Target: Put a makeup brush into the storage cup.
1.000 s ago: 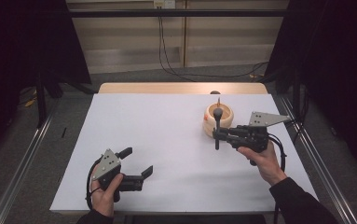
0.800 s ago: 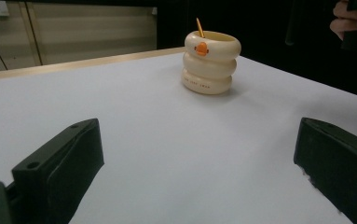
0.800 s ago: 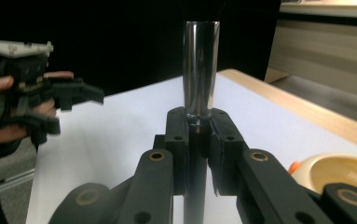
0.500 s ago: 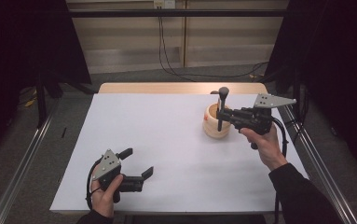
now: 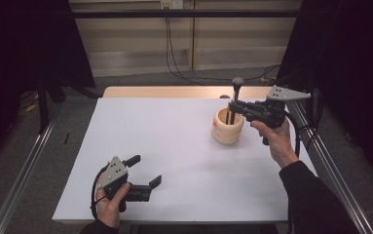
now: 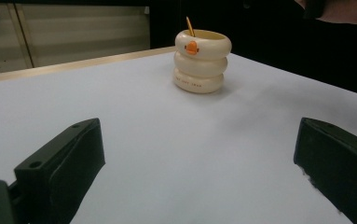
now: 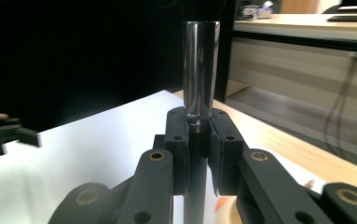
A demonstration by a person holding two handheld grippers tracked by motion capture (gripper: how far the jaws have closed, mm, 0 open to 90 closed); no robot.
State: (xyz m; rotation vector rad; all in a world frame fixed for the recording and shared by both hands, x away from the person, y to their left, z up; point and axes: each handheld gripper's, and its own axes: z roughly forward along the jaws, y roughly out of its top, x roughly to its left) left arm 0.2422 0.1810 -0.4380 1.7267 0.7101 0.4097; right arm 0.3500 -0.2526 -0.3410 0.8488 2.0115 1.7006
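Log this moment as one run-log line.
right gripper: shut on tool, above holder | left gripper: open, empty | table: white

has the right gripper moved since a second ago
Yes. In the high view the right gripper, shut on a dark utensil, has gone up and toward the far table edge, from beside the cream holder to above it.

In the right gripper view, the dark utensil's (image 7: 201, 70) top is cut off by the upper edge, and its lower end is hidden inside the cream holder (image 5: 228, 127).
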